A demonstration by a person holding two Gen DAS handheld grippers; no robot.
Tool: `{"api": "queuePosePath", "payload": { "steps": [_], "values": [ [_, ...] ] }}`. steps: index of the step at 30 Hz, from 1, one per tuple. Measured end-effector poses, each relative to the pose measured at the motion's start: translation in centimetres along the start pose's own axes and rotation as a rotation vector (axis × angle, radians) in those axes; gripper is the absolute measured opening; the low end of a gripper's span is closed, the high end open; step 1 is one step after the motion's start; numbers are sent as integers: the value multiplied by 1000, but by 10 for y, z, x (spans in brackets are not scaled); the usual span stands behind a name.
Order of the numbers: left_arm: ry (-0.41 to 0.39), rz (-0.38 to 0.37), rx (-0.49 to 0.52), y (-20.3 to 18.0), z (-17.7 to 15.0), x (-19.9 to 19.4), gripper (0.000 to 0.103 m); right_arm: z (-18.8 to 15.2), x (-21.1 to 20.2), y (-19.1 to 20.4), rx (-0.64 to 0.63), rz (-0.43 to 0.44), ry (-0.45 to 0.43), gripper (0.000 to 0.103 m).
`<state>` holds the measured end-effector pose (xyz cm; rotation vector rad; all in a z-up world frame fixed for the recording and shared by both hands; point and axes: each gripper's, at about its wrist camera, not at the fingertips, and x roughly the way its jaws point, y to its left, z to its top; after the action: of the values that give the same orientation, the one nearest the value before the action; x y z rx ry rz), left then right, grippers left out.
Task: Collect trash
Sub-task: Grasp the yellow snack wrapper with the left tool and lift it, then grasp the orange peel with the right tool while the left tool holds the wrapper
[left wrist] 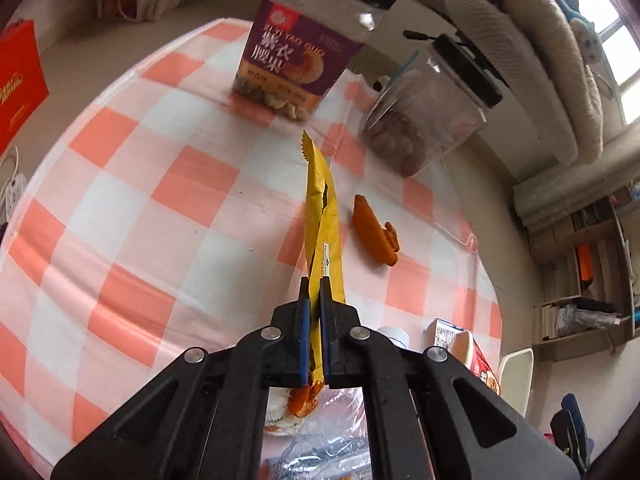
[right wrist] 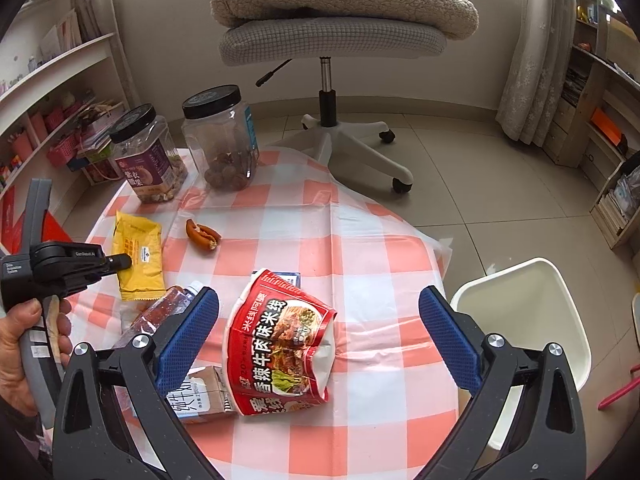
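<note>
My left gripper (left wrist: 316,292) is shut on the lower end of a yellow snack wrapper (left wrist: 322,216), which stands on edge over the checkered tablecloth (left wrist: 132,200). In the right wrist view the left gripper (right wrist: 120,262) pinches that yellow wrapper (right wrist: 138,256) at the table's left side, held by a person's hand (right wrist: 20,344). My right gripper (right wrist: 319,298) is open, its blue pads on either side above a crushed red noodle bowl (right wrist: 280,340), not touching it. An orange-brown peel piece (right wrist: 203,235) lies near the wrapper.
A milk carton (right wrist: 200,394) and a plastic bottle (right wrist: 160,316) lie beside the red bowl. A nut jar (right wrist: 148,156) and a clear jar (right wrist: 224,140) stand at the far edge. A white bin (right wrist: 568,304) sits off the table's right. A swivel chair (right wrist: 328,128) stands beyond.
</note>
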<state>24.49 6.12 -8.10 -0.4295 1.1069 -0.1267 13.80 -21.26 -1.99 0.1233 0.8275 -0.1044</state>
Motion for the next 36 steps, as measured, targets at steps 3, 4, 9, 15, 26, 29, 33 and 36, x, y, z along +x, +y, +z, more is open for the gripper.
{"api": "queuePosePath", "payload": {
  "steps": [3,4,9,15,26,29,33,36],
  "values": [
    [-51,22,43,-6,-5,-29,4,0,3,10,-8,25,9,96],
    [-68,32,59,-9,-7,-37,4,1,4,14,-17,34,12,96],
    [-141,61,122,-13,-18,-81,4,16,32,46,-136,69,56,96],
    [-228,74,135,2,-14,-124,4,49,99,100,-211,136,198,96],
    [-264,70,102,30,-6,-153,4,58,215,154,-155,192,474,60],
    [-267,78,114,30,-8,-153,4,59,217,151,-149,181,441,32],
    [-253,92,104,33,-10,-149,4,65,200,142,-86,266,396,21],
    [-257,98,94,35,-11,-150,4,67,172,137,-62,319,345,21]
  ]
}}
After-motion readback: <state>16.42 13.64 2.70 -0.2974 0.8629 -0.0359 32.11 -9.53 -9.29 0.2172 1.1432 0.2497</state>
